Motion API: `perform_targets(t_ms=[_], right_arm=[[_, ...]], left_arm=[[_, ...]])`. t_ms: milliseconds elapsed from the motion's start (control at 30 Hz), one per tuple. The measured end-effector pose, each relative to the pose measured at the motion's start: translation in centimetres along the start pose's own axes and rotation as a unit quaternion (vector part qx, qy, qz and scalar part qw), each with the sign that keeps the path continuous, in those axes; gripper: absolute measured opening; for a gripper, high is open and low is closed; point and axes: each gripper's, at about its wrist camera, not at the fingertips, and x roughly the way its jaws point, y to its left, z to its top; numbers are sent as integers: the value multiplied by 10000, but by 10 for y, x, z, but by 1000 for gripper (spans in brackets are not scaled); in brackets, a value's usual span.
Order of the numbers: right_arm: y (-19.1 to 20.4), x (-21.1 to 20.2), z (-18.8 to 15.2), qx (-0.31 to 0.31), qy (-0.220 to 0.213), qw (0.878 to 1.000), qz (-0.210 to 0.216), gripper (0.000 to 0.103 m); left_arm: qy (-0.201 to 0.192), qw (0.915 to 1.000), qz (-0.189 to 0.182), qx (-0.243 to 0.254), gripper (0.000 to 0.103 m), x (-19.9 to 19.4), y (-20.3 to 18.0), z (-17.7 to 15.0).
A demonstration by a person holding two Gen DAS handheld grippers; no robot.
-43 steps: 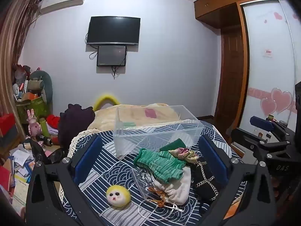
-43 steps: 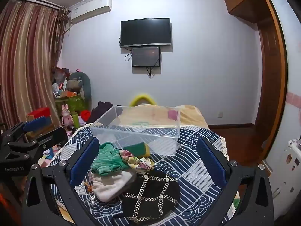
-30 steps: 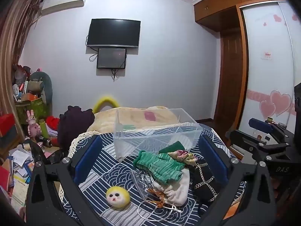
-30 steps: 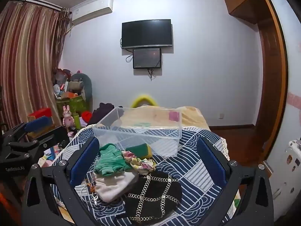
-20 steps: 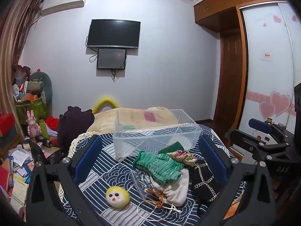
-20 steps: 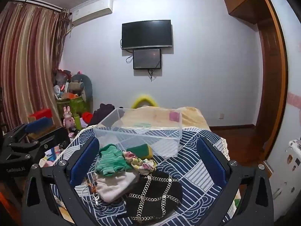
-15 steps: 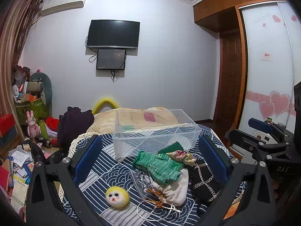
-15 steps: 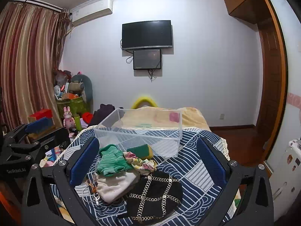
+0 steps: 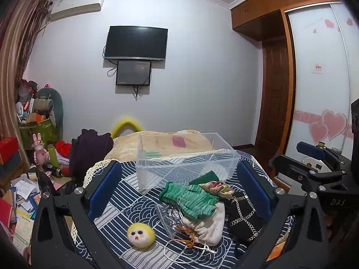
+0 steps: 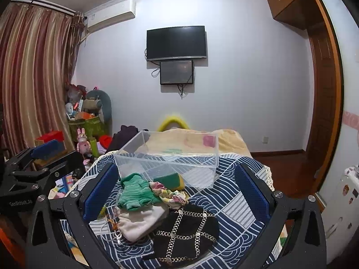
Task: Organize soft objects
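A clear plastic bin (image 9: 186, 163) (image 10: 168, 159) stands empty on the blue patterned bedspread (image 9: 134, 192). In front of it lies a pile: a green knitted garment (image 9: 190, 198) (image 10: 134, 190), a green and yellow sponge (image 10: 171, 180), a floral scrunchie (image 9: 216, 186) (image 10: 170, 194), a white drawstring pouch (image 9: 206, 224) (image 10: 141, 220) and a black chain-trimmed piece (image 9: 243, 215) (image 10: 186, 231). A yellow plush ball (image 9: 141, 234) lies at the front left. My left gripper (image 9: 179, 190) and right gripper (image 10: 175, 190) are both open and empty, held above the pile.
A crinkled clear plastic bag (image 9: 168, 215) lies by the pouch. A beige blanket (image 9: 161, 141) lies behind the bin. Clutter and toys (image 9: 40, 148) fill the floor at the left. A wardrobe (image 9: 314, 89) stands at the right.
Both views have shifted very slightly, with the bin and pile sitting a touch lower in frame. Nothing on the bed has moved and both grippers stay open.
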Motion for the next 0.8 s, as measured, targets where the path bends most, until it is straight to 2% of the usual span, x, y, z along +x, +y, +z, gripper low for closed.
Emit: perform_targets(t_ms=[800], right_arm=[[-1,-1,-2,17,-27,10000,32,103]], left_arm=[[-7,10000,11,-16,103,0,2,-1]])
